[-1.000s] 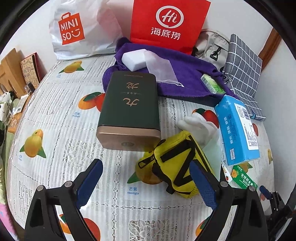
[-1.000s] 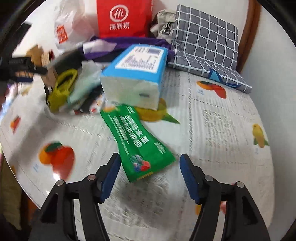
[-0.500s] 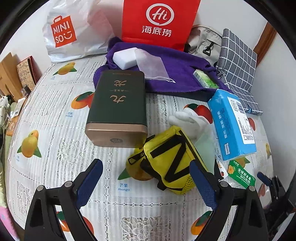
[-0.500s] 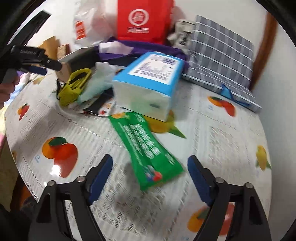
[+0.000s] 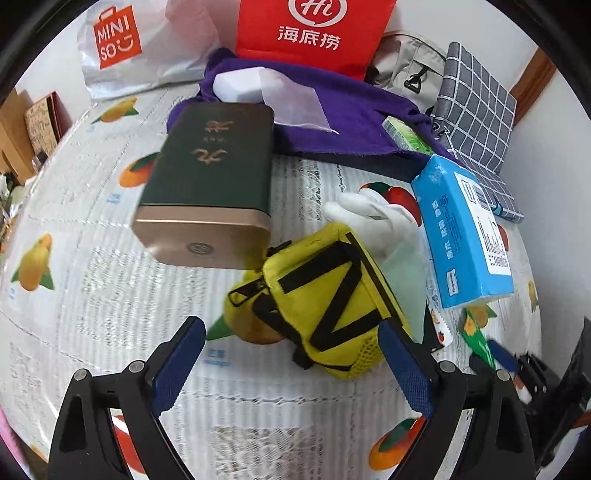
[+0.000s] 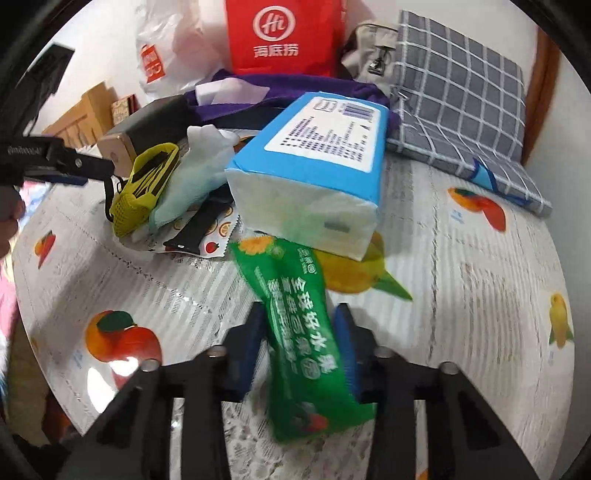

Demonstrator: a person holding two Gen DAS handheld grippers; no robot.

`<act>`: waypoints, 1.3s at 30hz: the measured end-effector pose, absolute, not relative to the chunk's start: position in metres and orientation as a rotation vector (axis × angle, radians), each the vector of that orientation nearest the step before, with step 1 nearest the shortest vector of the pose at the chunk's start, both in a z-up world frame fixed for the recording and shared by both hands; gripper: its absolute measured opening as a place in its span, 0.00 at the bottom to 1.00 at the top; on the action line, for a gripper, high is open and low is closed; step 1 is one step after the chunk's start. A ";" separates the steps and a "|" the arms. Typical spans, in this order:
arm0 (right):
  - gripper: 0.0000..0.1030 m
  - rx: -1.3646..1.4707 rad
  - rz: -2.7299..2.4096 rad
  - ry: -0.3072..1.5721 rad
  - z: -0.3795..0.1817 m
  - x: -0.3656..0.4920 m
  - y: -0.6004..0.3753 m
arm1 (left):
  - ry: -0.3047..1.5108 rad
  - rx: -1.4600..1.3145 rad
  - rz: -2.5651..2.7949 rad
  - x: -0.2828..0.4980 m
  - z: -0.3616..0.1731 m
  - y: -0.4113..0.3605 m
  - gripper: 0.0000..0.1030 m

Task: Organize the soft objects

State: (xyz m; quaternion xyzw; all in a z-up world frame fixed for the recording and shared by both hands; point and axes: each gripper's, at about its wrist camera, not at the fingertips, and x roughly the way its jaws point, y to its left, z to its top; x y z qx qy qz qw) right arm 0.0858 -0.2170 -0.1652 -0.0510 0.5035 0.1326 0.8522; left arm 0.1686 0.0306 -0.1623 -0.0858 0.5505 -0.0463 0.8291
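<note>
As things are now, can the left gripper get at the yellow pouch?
Probably yes. The left gripper is open, and the yellow pouch lies just ahead between its fingers, with nothing over it.

Two shopping bags are standing (a red paper bag (image 5: 314, 33) and a white plastic bag (image 5: 147, 44)); one blue tissue pack (image 6: 314, 170) is lying.

green tin (image 5: 210, 184) on fruit-print tablecloth (image 5: 92, 295) | red paper bag (image 5: 314, 33) behind | wooden furniture (image 6: 79, 118) far left
</note>
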 end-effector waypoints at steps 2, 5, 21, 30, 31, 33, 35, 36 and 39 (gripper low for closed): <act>0.31 -0.088 0.269 1.061 -0.164 0.081 -0.220 | 1.172 -0.207 -0.110 0.171 -0.166 0.027 0.92; 0.32 -0.074 0.257 1.060 -0.165 0.077 -0.221 | 1.170 -0.262 -0.125 0.176 -0.170 0.023 0.92; 0.35 -0.103 0.229 1.018 -0.168 0.076 -0.215 | 1.134 -0.193 -0.043 0.196 -0.191 -0.008 0.80; 0.24 -0.022 0.214 1.022 -0.154 0.074 -0.229 | 1.114 -0.230 -0.092 0.176 -0.170 0.009 0.55; 0.24 -0.019 0.211 1.020 -0.152 0.073 -0.230 | 1.108 -0.224 -0.094 0.173 -0.167 0.009 0.53; 0.23 -0.013 0.209 1.018 -0.148 0.072 -0.232 | 1.105 -0.221 -0.098 0.169 -0.162 0.009 0.50; 0.23 -0.012 0.199 1.016 -0.143 0.071 -0.232 | 1.100 -0.229 -0.112 0.164 -0.156 0.010 0.47; 0.22 -0.011 0.198 1.013 -0.140 0.070 -0.233 | 1.097 -0.230 -0.116 0.161 -0.153 0.011 0.47; 0.22 -0.012 0.192 1.005 -0.133 0.067 -0.233 | 1.086 -0.220 -0.126 0.157 -0.145 0.009 0.46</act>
